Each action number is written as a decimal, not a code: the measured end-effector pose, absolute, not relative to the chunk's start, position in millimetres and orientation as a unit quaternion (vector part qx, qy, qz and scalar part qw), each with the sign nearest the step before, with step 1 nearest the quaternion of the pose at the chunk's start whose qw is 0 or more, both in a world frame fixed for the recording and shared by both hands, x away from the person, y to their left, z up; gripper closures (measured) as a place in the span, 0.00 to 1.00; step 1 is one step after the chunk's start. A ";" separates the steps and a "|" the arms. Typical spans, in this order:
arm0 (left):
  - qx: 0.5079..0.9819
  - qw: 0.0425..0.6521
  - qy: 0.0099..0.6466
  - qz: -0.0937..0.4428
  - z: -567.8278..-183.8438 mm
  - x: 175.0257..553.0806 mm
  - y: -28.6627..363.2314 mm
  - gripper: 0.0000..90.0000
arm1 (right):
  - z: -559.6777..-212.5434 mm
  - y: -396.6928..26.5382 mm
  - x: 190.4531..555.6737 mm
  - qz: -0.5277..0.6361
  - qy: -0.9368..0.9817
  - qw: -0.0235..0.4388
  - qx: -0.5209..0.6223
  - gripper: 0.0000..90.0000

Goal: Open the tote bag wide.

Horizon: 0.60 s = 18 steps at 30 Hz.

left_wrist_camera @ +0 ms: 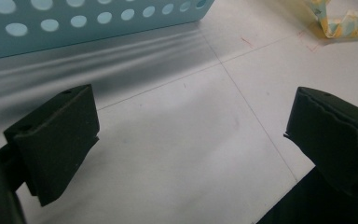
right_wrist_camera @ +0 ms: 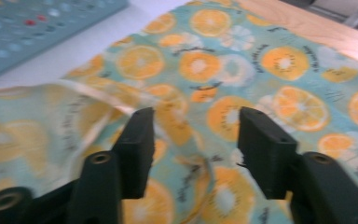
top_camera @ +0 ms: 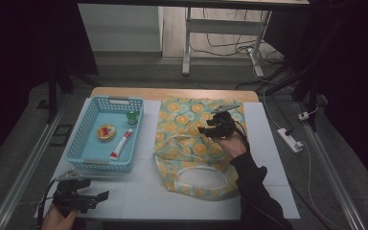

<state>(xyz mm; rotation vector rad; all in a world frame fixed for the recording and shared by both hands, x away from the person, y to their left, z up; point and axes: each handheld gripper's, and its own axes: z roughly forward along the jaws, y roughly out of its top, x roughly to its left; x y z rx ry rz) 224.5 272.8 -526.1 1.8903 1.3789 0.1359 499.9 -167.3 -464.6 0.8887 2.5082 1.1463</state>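
A cloth bag (top_camera: 191, 143) printed with orange slices on teal lies flat on the white table cover, its round opening toward the near edge. My right gripper (top_camera: 205, 129) hovers over the bag's upper middle, pointing left. In the right gripper view its jaws (right_wrist_camera: 196, 121) stand open above a raised fold of the cloth (right_wrist_camera: 135, 60), with no fabric pinched. My left gripper (top_camera: 100, 196) rests near the front left corner, pointing right. Its jaws (left_wrist_camera: 191, 112) are wide open over bare cover, and a corner of the bag (left_wrist_camera: 345, 23) lies far off.
A light blue perforated basket (top_camera: 88, 115) (left_wrist_camera: 98, 23) sits left of the bag. It holds a round tin (top_camera: 106, 132), a white and red tube (top_camera: 121, 144) and a small green bottle (top_camera: 132, 117). A wooden table edge (top_camera: 172, 93) runs behind. A power strip (top_camera: 290, 139) lies on the floor at right.
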 end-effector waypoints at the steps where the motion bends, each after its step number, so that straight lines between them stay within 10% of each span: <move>1: 0.743 0.389 0.542 0.053 -526.1 224.5 272.9 0.03 | -463.2 -167.8 496.9 0.393 0.860 0.119 0.303 0.44; 18: 0.743 0.388 0.542 0.054 -526.0 224.3 272.8 0.03 | -465.2 -166.5 446.8 0.371 0.881 0.087 0.280 0.00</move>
